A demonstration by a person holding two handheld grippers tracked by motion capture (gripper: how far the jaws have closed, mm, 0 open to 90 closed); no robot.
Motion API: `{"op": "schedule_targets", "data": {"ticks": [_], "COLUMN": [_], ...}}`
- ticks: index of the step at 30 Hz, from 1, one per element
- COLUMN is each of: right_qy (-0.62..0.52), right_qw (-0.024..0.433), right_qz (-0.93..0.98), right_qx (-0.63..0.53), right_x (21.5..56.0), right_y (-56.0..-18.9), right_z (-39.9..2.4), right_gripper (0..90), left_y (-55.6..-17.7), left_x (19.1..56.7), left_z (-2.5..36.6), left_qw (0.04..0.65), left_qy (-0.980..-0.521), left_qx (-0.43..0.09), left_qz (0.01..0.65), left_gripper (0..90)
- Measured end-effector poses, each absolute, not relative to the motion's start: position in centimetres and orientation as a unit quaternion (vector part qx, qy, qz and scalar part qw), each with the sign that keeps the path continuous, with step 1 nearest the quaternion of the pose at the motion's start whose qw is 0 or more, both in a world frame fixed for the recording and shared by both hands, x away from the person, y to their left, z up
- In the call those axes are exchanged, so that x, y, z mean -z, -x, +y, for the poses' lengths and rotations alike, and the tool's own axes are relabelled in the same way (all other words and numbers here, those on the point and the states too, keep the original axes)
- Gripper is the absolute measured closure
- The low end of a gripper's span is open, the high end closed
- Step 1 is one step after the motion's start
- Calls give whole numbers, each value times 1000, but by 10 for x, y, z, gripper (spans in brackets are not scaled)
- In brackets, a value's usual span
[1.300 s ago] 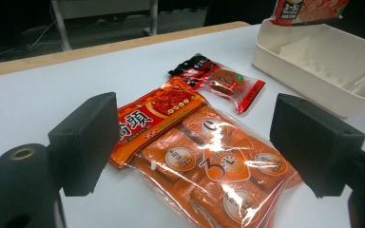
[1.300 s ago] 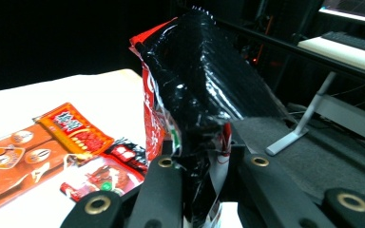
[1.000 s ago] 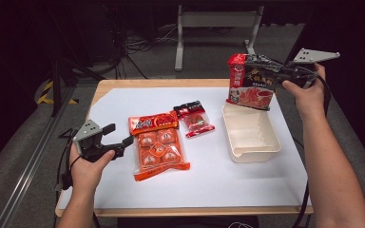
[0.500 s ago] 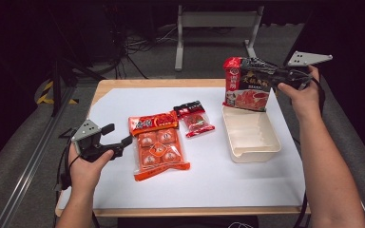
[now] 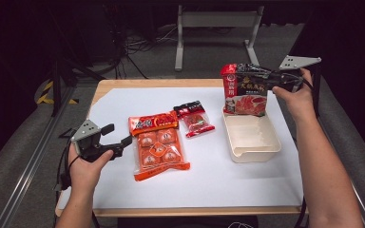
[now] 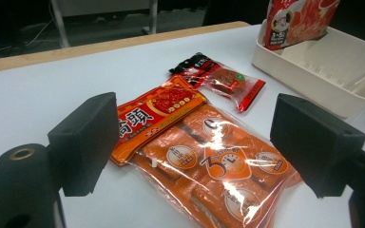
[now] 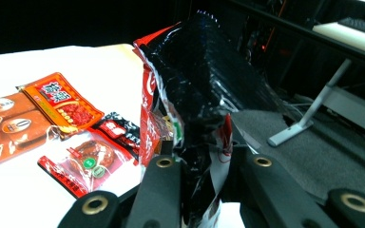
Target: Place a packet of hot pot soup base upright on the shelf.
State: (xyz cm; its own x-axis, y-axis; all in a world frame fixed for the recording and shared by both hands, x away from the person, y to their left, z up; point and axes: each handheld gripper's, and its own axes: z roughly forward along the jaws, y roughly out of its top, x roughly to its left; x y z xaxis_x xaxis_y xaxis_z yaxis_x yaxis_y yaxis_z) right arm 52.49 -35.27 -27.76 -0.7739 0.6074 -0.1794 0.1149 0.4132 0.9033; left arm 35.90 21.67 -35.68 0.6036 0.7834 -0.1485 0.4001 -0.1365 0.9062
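A red and black food pouch [image 5: 244, 90] hangs upright over the far end of the cream tray [image 5: 252, 147]. My right gripper [image 5: 262, 76] is shut on its upper edge. In the right gripper view the jaws pinch the crinkled black foil of the pouch [image 7: 204, 80] at my right gripper [image 7: 204, 175]. My left gripper [image 5: 118, 134] rests open near the table's left side, just left of the orange snack pack [image 5: 158, 147]. From the left gripper view, the orange pack [image 6: 209, 161] lies flat beyond the open left gripper [image 6: 195, 142], untouched.
A small red and black packet [image 5: 195, 118] lies between the orange pack and the tray. The tray [image 6: 323, 71] is bare inside. White paper covers the wooden table [image 5: 161, 83], and dark floor with metal stands lies beyond the far edge.
My right gripper has carried the pouch slightly left and down, so its lower edge hangs at the tray's far rim. The left hand has stayed still.
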Motion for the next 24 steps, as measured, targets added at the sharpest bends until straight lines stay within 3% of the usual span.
{"op": "schedule_targets", "data": {"ticks": [24], "right_qy": [-265], "right_qw": [234], "right_qz": [807], "right_qx": [-473], "right_x": [292], "right_y": [-529], "right_z": [-349], "right_gripper": [821], "left_y": [-361], "left_x": [359], "left_z": [217], "left_qw": [518], "left_qy": [-731], "left_qx": [-180], "left_qz": [406], "left_gripper": [177]}}
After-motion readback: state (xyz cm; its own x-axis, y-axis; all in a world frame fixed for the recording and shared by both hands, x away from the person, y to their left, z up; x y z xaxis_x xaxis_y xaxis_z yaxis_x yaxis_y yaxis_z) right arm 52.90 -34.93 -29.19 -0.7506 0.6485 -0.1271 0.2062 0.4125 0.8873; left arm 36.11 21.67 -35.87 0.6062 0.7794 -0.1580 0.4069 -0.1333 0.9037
